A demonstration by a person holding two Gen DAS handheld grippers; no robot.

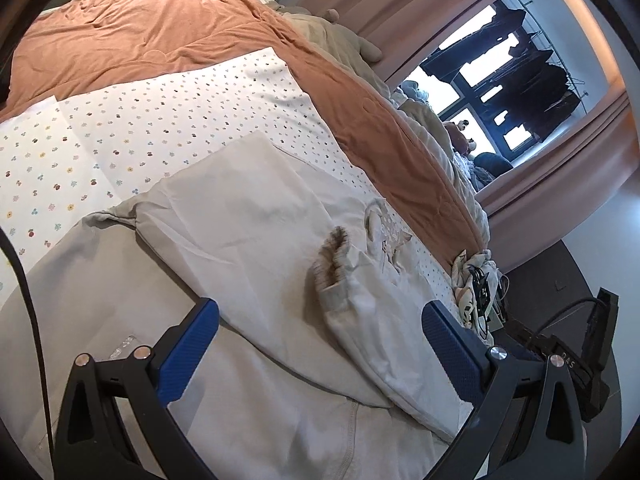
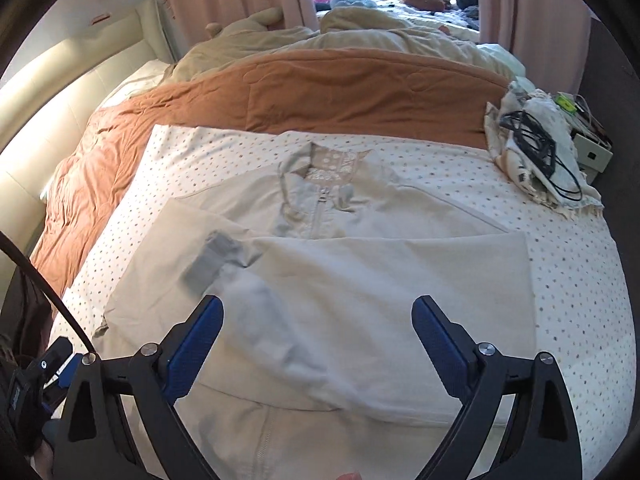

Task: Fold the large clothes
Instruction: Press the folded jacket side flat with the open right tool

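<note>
- Now the pale sweatshirt (image 2: 360, 280) lies flat on the dotted sheet (image 2: 580, 280), near side of the orange quilt (image 2: 320, 88).
- Both claws, left (image 1: 320, 344) and right (image 2: 318, 344), gape empty above it.
- Smooth the crossed sleeve (image 2: 248, 300) before folding upward, I'd say.

Bright window (image 1: 480, 80) daylight, blown-out glass, fisheye-bent edges, blurred sleeve (image 2: 256, 320).
</note>
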